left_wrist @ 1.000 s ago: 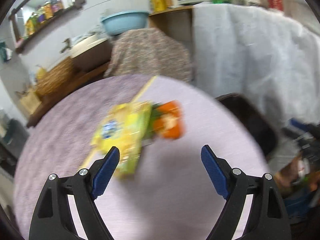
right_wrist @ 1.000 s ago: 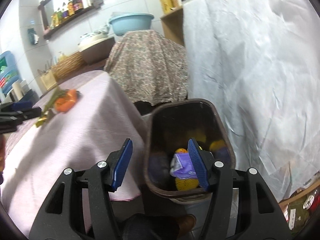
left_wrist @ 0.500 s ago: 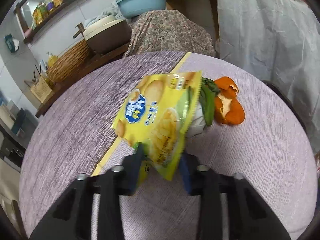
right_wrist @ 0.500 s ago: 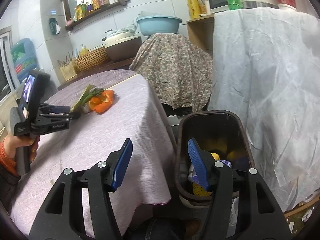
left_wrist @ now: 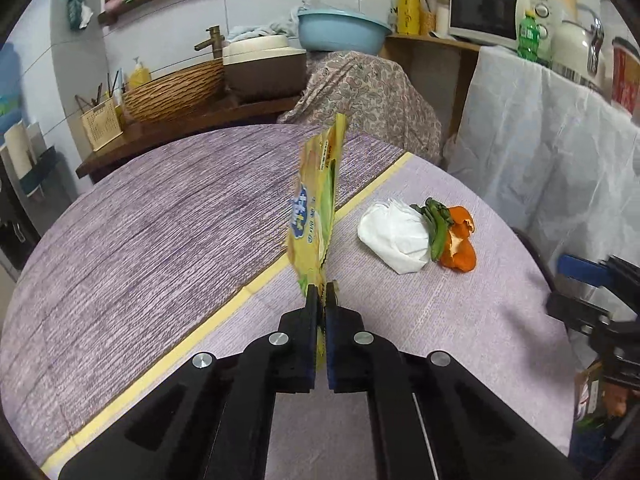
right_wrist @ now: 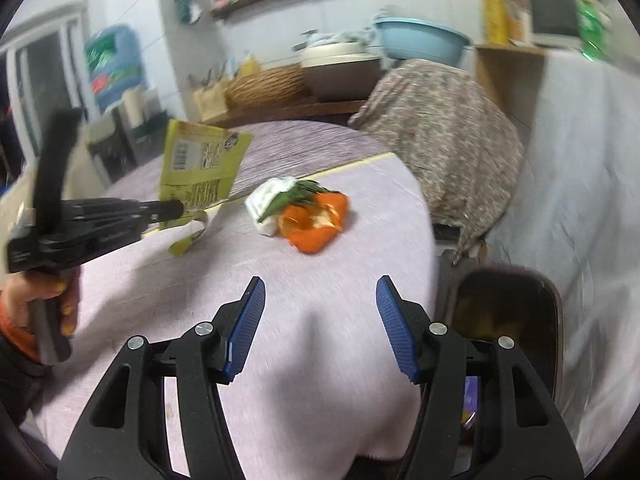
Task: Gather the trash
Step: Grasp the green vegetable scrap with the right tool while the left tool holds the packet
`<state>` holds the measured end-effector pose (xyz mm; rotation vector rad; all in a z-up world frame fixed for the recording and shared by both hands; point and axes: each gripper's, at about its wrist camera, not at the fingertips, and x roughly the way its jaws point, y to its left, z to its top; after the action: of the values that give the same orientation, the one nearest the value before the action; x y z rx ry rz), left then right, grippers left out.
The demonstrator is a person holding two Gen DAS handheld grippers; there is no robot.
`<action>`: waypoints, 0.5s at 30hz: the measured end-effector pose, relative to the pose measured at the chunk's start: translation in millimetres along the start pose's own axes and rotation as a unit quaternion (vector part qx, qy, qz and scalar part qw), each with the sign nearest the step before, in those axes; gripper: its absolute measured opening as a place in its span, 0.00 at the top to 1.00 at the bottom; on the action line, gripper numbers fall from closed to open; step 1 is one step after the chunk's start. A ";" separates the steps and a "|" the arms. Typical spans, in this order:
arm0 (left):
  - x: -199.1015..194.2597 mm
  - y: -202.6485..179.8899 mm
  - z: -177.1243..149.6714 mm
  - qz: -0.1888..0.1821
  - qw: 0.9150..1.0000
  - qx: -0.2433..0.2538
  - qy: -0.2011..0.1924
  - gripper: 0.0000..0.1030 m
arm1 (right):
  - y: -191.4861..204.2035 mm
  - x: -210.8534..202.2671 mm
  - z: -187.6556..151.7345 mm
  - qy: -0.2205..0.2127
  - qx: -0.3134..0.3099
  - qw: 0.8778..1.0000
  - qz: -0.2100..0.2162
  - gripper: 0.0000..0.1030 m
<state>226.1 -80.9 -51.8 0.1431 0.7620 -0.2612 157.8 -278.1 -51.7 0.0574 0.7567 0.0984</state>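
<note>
My left gripper [left_wrist: 320,300] is shut on a yellow snack wrapper [left_wrist: 316,204] and holds it upright, lifted off the purple tablecloth [left_wrist: 160,240]. In the right wrist view the left gripper [right_wrist: 176,208] holds the wrapper [right_wrist: 200,160] at the left. A crumpled white tissue [left_wrist: 394,238], green vegetable scraps [left_wrist: 436,228] and orange peel [left_wrist: 460,244] lie together on the table; the peel [right_wrist: 316,220] also shows in the right wrist view. My right gripper [right_wrist: 320,320] is open and empty over the table's near edge, its tip [left_wrist: 580,270] visible at the right of the left wrist view.
A dark trash bin [right_wrist: 508,312] with trash inside stands on the floor right of the table. A patterned cloth-covered object [left_wrist: 368,92] and a white-draped counter [left_wrist: 540,152] stand behind. A basket [left_wrist: 172,92] and a blue basin [left_wrist: 340,32] sit on the back counter.
My left gripper closed on the yellow wrapper and lifted it upright, uncovering the white tissue. My right gripper swung left from above the bin to over the table.
</note>
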 end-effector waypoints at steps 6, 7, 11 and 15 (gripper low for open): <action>-15.1 8.0 -11.4 -0.006 1.000 -0.025 -0.012 0.96 | 11.9 29.1 33.1 0.017 0.017 0.998 0.055 0.44; -16.1 11.0 -12.3 -0.007 1.000 -0.027 -0.013 0.96 | 14.8 32.4 37.3 0.017 0.020 0.998 0.056 0.44; -17.3 12.6 -15.7 -0.012 0.999 -0.035 -0.013 0.96 | 24.8 51.0 55.2 0.021 0.034 0.998 0.040 0.50; -18.1 12.7 -17.2 -0.014 0.999 -0.038 -0.015 0.96 | 27.1 74.9 66.2 0.029 0.045 0.999 0.003 0.52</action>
<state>205.8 -61.7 -51.0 0.0575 0.7441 -0.2594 255.6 -244.0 -52.4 0.1438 0.8188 0.0726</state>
